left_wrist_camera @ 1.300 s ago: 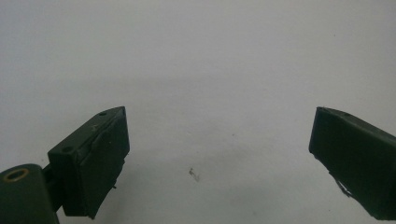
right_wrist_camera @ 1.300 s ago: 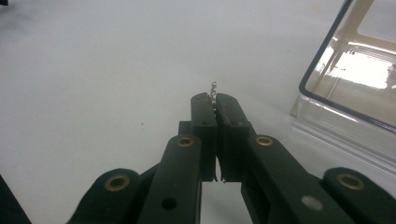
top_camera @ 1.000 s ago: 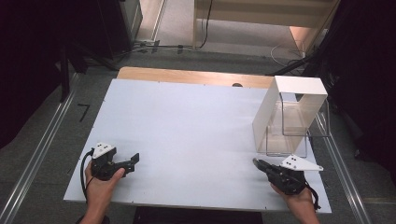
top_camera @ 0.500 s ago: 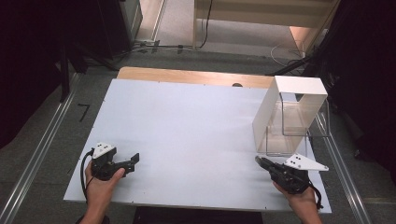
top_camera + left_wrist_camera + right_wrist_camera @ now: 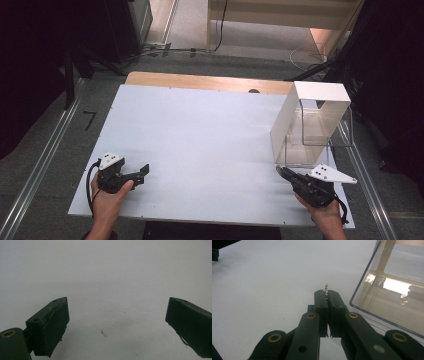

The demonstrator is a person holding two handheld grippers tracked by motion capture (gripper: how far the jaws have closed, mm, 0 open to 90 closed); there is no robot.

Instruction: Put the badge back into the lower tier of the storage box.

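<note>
Jaws of the right hand-held gripper (image 5: 327, 295) pinch a tiny silver pin (image 5: 326, 287) beside the clear box (image 5: 312, 131). Left hand-held gripper (image 5: 141, 173) sits wide open and empty on the white tabletop (image 5: 200, 130).

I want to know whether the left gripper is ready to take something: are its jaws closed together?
No: in the left gripper view the left gripper has its two black jaws standing wide apart, with bare white table between them.
</note>
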